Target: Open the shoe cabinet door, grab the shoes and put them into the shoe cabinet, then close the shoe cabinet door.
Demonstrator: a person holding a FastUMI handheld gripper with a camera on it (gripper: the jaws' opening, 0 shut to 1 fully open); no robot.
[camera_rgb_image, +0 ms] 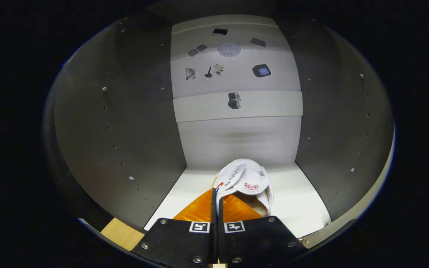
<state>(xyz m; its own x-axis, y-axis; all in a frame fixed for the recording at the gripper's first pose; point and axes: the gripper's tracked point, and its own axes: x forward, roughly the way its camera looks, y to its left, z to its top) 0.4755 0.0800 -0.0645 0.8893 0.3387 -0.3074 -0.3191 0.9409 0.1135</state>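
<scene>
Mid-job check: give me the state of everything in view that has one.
Gripper: jaws closed together, pinching the shoe's edge.
White shoe: held, inside the cabinet, over the white shelf.
Shoe cabinet: door open, gripper reaching inside.

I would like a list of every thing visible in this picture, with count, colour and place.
shoe: one, white, on the cabinet floor, held between the fingers and reaching ahead of them
cabinet floor: one, white, under the shoe
cabinet side walls: two, dark grey, either side of the shoe
small dark things: several, on the white surface beyond the cabinet, too small to name
hand-held gripper: one, fingers closed together on the shoe's edge
</scene>
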